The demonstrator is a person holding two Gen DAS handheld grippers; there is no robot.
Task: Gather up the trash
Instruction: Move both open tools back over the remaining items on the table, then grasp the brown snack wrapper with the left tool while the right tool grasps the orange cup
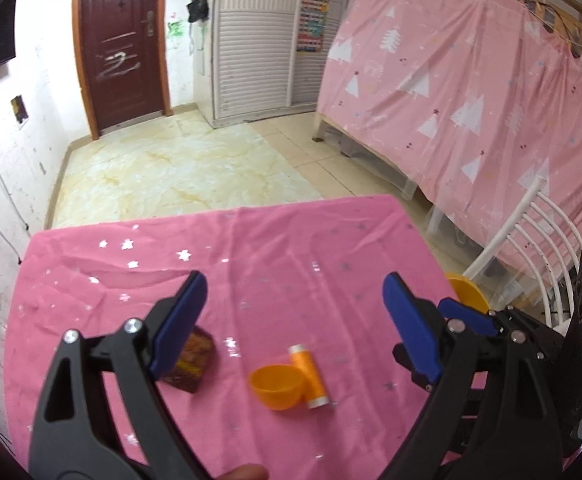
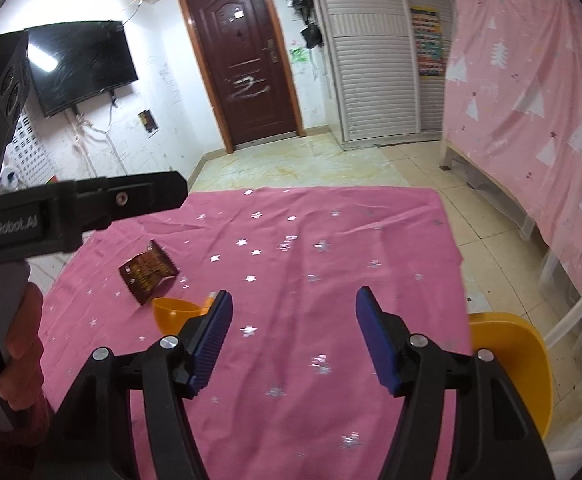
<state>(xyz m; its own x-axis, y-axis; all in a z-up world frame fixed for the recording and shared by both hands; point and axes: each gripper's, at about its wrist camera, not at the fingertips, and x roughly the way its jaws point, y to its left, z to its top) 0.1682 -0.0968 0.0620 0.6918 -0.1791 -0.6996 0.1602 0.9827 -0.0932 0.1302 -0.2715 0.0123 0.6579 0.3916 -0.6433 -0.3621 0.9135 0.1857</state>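
Observation:
A crumpled brown snack wrapper (image 1: 195,364) (image 2: 149,272) lies on the pink star-print cloth (image 1: 291,240) (image 2: 331,240). To its right a small orange bowl (image 1: 277,386) (image 2: 177,312) lies tipped against an orange thread spool (image 1: 311,376) (image 2: 210,300). My left gripper (image 1: 294,278) hangs open above them; its left finger hides part of the wrapper. My right gripper (image 2: 294,292) stands open over bare cloth to the right of these things, nothing between its pads.
A large orange-yellow container (image 2: 511,360) (image 1: 467,292) sits at the table's right edge, beside a white chair back (image 1: 531,240). The left gripper's black body (image 2: 71,208) and a person's hand (image 2: 23,340) fill the right wrist view's left side. One right-gripper finger (image 1: 467,316) shows beside my left one.

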